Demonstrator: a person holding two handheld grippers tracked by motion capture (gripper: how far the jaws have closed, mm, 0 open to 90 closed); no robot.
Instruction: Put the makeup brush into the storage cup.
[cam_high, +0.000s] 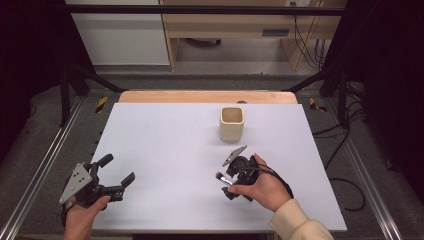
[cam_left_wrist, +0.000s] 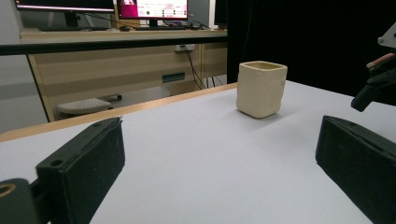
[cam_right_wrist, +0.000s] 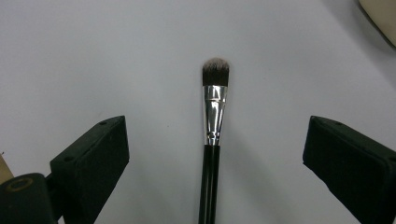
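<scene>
Black jaws of your right gripper stood wide apart at the bottom of the right gripper view, and the makeup brush lay flat on the white table between them, touching neither pad, its dark bristle tip toward the top of the frame and its silver ferrule at centre. In the high view you held that gripper at the lower right of centre, with the brush a small dark sliver just beside it. Your left gripper sat at the lower left of that view, jaws spread and holding nothing; in the left gripper view its pads framed the bare table with the cream ceramic cup upright right of centre. That cup stood above your right hand in the high view, apart from the brush. You appeared to be at the approach-to-grasp step: the brush was lined up but not yet held. The next move likely called for lowering and closing on the black handle, just below the ferrule. The handle ran off the bottom edge of the right gripper view, so its full length could not be judged, and the inside of the cup was hard to make out.
</scene>
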